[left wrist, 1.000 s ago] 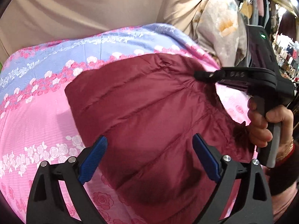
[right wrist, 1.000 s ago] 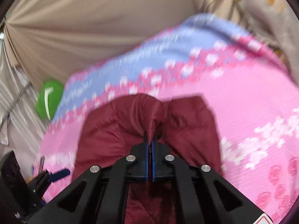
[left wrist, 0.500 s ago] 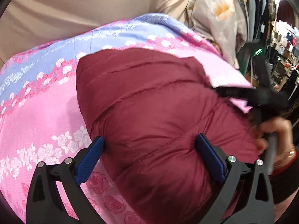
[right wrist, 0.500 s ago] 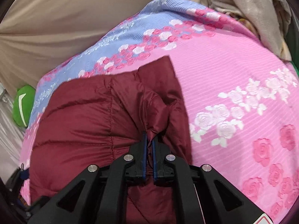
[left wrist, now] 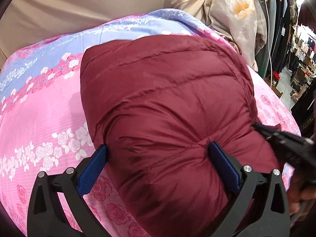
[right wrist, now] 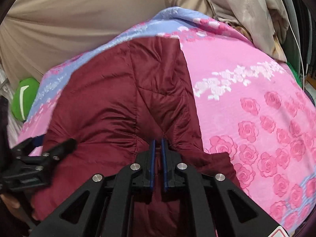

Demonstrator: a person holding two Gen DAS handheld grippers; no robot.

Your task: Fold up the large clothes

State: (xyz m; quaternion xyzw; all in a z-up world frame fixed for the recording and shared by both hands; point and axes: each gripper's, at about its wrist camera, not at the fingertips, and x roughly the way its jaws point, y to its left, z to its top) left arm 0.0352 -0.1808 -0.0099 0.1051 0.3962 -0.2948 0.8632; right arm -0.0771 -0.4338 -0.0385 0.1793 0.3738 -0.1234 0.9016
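Containers: I see none that hold anything; the only bearer is the bed, and its pink and blue rose-print bedspread (left wrist: 49, 106) carries the jacket.
Jacket: a maroon quilted puffer jacket (left wrist: 167, 102) lies bunched and doubled over on the bedspread, its padded bulk rounded up toward me.
My left gripper (left wrist: 158, 158): my jaws stand wide apart, as wide as they go, with the near bulge of the jacket between them.
Left fingers: the blue pad of the left finger (left wrist: 92, 169) sits at the jacket's left edge, over the bedspread; the other blue pad lies against the fabric on the right. Whether either one presses in I cannot tell; nothing is pinched.
My right gripper (right wrist: 158, 144): my jaws are together but for a narrow slit, clamped on a gathered fold of the jacket's near edge; the cloth puckers into creases that run to the tips.
Jacket from the right side: it fills the left and middle of that view, the bare rose print to its right.
Grippers to each other: my left one shows blurred at the lower left of the right view, just beside the jacket.
Behind the bed: a beige sheet (right wrist: 79, 19) hangs as a backdrop, a pale floral cloth (left wrist: 233, 13) is heaped at the far right corner, and a green ball (right wrist: 23, 98) lies at the left edge.
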